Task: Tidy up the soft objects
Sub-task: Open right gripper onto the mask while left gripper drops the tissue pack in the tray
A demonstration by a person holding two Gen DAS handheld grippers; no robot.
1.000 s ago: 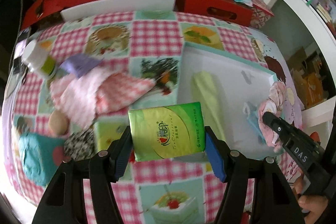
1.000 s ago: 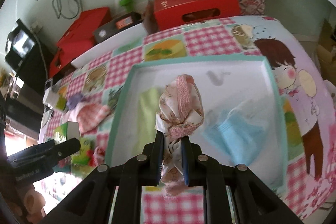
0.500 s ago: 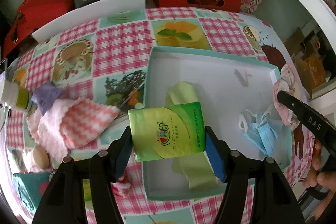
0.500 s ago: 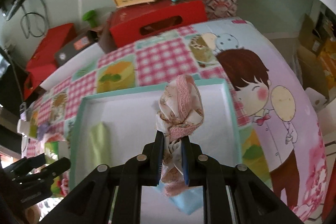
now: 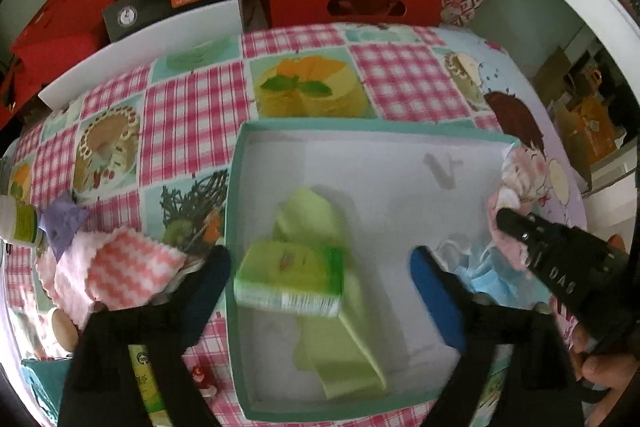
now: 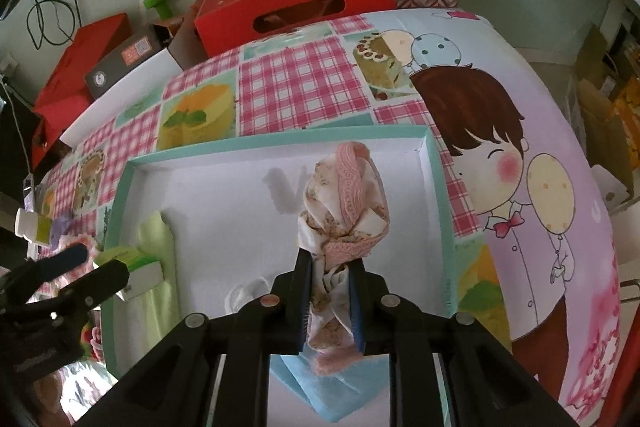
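The left gripper, having just spread wide, is dropping the green tissue pack into the teal box, while the right gripper is still clamping the floral cloth above that box.

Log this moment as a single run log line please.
left hand-held gripper: open, green tissue pack released over teal box | right hand-held gripper: shut on floral cloth

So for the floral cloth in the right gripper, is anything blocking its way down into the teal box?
Nothing visible does. The right gripper holds the floral cloth over the teal box; the white floor ahead is bare. The blue mask lies below the fingers, and the green cloth sits far left.
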